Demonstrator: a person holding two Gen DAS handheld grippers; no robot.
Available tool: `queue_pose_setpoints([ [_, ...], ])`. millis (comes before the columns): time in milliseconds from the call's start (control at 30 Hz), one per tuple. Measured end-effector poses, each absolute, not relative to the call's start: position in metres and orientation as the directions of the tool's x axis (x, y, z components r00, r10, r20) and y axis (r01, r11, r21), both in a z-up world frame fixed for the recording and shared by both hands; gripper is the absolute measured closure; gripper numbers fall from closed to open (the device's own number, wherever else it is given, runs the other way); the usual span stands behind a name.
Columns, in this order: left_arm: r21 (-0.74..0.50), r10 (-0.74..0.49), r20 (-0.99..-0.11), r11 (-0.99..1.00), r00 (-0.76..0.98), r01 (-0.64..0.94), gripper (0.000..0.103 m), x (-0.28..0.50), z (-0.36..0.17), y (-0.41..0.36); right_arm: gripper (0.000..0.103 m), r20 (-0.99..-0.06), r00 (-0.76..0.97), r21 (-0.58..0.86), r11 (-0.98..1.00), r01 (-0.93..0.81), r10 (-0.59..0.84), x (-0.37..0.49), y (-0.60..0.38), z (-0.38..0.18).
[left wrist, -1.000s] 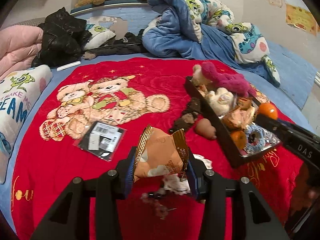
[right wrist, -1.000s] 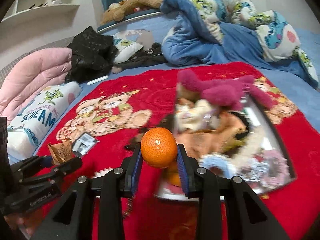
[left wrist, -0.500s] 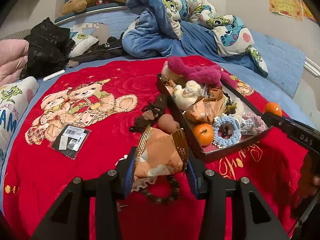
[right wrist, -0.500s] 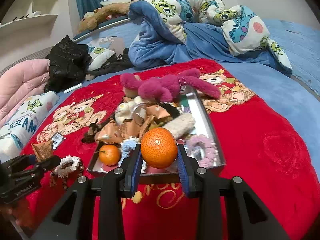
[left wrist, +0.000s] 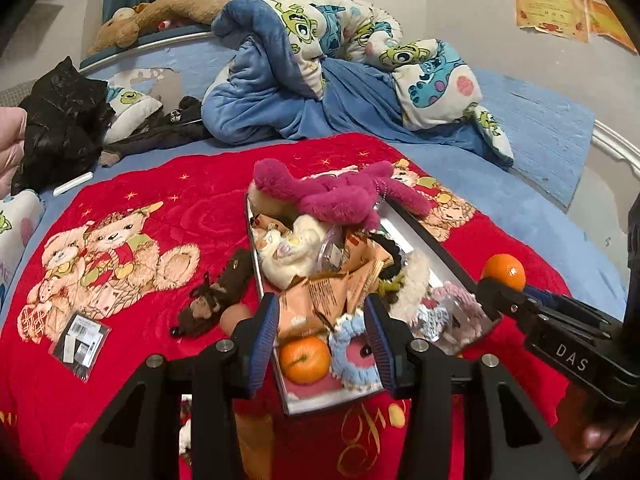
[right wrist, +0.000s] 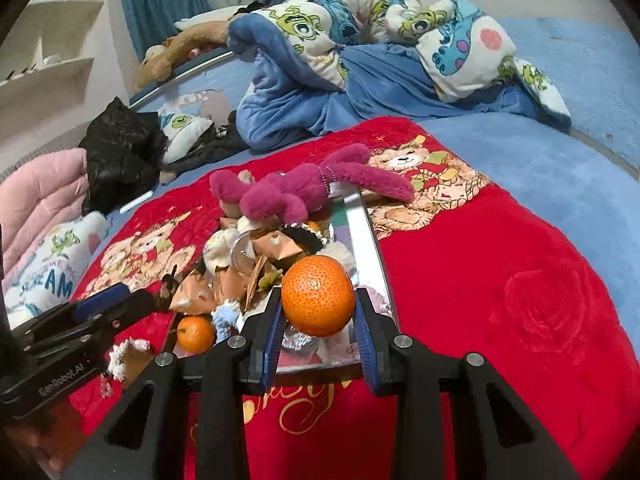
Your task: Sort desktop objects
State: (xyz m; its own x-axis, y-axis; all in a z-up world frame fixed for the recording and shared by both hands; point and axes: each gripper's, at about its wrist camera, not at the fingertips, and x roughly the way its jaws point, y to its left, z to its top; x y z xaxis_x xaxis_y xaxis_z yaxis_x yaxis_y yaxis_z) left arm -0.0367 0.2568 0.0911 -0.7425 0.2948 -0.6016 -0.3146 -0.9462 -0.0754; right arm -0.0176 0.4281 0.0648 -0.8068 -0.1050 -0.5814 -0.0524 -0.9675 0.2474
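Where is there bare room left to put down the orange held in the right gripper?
The tray is crowded: snack packets, scrunchies and a pink plush pile up, and another orange fills its near left corner. The only bare strip runs along its right wall. Outside it, the red blanket to the tray's right lies open. The right gripper holds the orange above the near end.

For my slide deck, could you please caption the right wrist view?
Right gripper holds a tangerine above the crowded tray on the red blanket.
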Motion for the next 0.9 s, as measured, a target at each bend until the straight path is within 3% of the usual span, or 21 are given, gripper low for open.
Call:
queue_pose_setpoints([
  [267, -0.097, 0.186, -0.653, -0.982, -0.734, -0.162, 0.058, -0.036, 0.063, 0.199, 0.071, -0.582, -0.801, 0.297, -0.954, -0.047, -0.142, -0.029, 0.431, 0.065],
  [500, -0.072, 0.196, -0.702, -0.976, -0.685, -0.205, 0.058, 0.005, 0.035, 0.198, 0.071, -0.587, -0.788, 0.310, -0.951, -0.010, -0.183, -0.035, 0.418, 0.063],
  [900, -0.066, 0.213, -0.688, -0.970, -0.694, -0.232, 0.054, 0.027, 0.023, 0.211, 0.071, -0.590, -0.778, 0.297, -0.954, 0.039, -0.216, -0.029, 0.404, 0.064],
])
